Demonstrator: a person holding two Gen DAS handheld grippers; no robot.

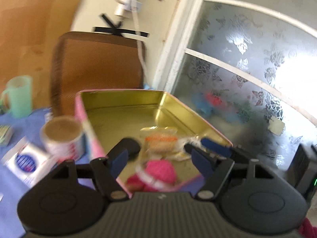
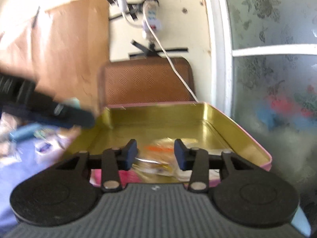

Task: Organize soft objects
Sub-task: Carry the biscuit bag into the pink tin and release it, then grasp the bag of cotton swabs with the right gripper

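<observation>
An open pink tin [image 1: 87, 117] with a gold inside stands on the blue cloth; it also shows in the right wrist view [image 2: 247, 132]. Inside lie a clear snack packet [image 1: 160, 141] with orange print and a pink knitted soft toy [image 1: 160, 170]. My left gripper [image 1: 158, 158] is open and empty, just above the toy at the tin's near end. My right gripper [image 2: 155, 152] is open over the packet [image 2: 158, 154] in the tin, jaws either side of it, not closed on it. The right gripper's fingers [image 1: 216, 145] show at the tin's right rim in the left wrist view.
A tape roll [image 1: 61, 136] and a white and blue box [image 1: 27, 160] lie left of the tin. A mint green mug [image 1: 19, 95] stands further left. A brown chair back [image 1: 99, 67] is behind the tin. A frosted glass door [image 1: 247, 69] is to the right.
</observation>
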